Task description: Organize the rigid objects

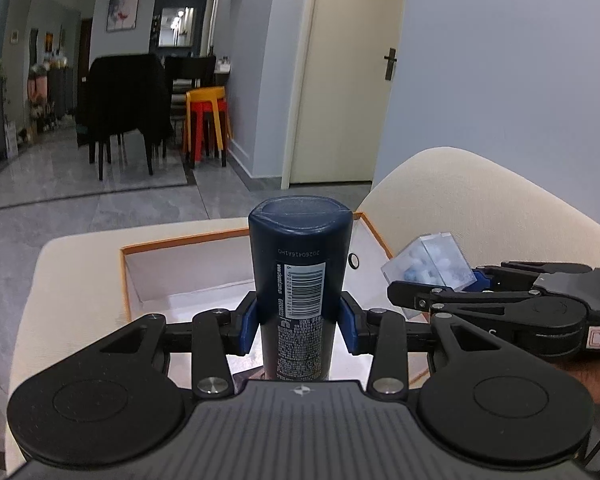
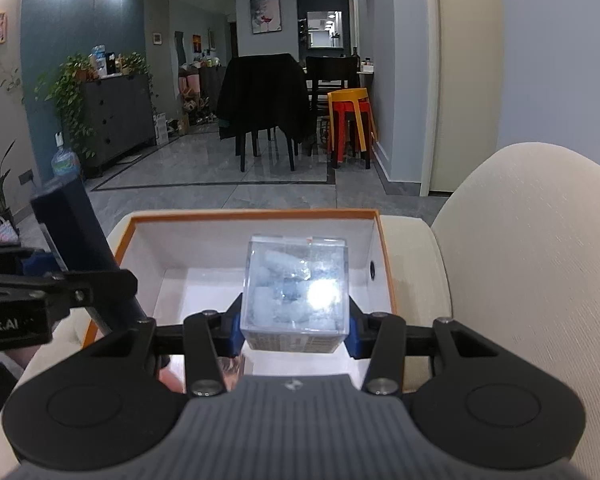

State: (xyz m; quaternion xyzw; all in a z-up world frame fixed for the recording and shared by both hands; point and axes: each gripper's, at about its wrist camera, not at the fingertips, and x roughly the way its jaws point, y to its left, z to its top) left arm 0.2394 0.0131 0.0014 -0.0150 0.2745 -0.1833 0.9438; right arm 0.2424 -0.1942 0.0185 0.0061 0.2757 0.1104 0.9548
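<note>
Two grippers grasp above the orange-rimmed box point(image 2: 384, 248): left gripper point(image 1: 299, 322) a dark bottle point(image 1: 298, 276), right gripper point(image 2: 294, 330) a clear cube point(image 2: 296, 292).

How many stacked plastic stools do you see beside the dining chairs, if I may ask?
2: a yellow stool sits atop a red stool, right of the black dining chairs. Others may be hidden behind.

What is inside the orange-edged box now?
The box shows only bare white walls and floor. The cube and the right gripper holding it hide part of the floor.
</note>
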